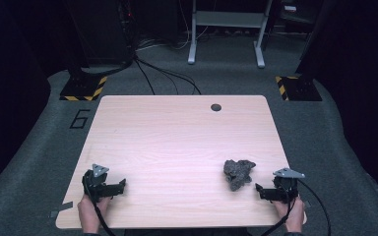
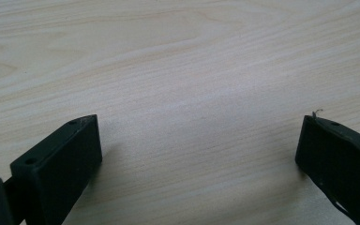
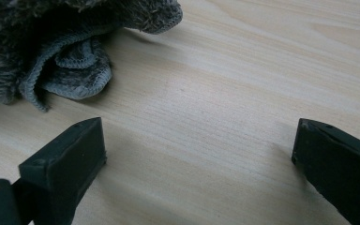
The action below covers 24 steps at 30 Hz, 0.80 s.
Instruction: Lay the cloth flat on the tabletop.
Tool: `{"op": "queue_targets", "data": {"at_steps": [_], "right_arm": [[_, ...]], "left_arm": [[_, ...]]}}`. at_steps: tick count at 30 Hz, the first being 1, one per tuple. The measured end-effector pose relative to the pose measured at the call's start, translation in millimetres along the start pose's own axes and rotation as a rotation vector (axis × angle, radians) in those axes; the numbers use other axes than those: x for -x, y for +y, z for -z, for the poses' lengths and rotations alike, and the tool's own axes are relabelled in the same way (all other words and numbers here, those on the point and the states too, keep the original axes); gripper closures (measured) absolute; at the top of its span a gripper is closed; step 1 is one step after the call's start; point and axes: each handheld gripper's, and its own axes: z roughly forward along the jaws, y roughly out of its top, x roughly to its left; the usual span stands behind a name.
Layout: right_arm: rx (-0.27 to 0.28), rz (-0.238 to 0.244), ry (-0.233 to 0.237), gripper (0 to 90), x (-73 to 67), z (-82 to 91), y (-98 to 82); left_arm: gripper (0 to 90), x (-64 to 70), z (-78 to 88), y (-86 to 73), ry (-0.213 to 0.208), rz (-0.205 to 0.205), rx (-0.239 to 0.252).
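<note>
**Both grippers parked wide, grey cloth waiting by my right hand**

From the high view I have the left gripper [image 1: 120,186] resting near the front-left corner of the wooden table [image 1: 177,132], and the right gripper [image 1: 260,189] near the front-right edge. Both point inward across the tabletop, which I read as a ready stance: each hand low and settled on the table's near side so either one can go in.

The thing to be worked is the crumpled grey cloth [image 1: 238,172]. It lies bunched in a heap on the right half of the table, just beside the right gripper and well apart from the left one. In the right gripper view the cloth [image 3: 51,51] sits ahead of the jaws and off toward one side, its stitched hem folded over on itself; nothing touches it.

My right gripper [image 3: 199,145] has its jaws spread wide with bare wood between them. The left gripper [image 2: 199,140] is the same: jaws fully apart, only wood grain in the gap.

My judgement is that the right hand is placed to take the cloth first, since it is the nearer one, and it would need to swing toward the heap to bring a fold between the jaws. The loose bunching suggests a pinch on the hem would lift only a part.
</note>
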Motion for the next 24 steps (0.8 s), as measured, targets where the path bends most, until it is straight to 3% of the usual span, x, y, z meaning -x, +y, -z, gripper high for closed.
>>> {"op": "queue_targets", "data": {"at_steps": [23, 24], "right_arm": [[-0.004, -0.001, -0.005, 1.5, -0.3, -0.4, 0.1], [0.0, 0.017, -0.008, 1.4, 1.0, -0.6, 0.5]], "left_arm": [[0.5, -0.5, -0.1, -0.1, 0.018, 0.019, -0.003], [0.5, -0.5, 0.1, -0.1, 0.019, 0.018, -0.005]]}}
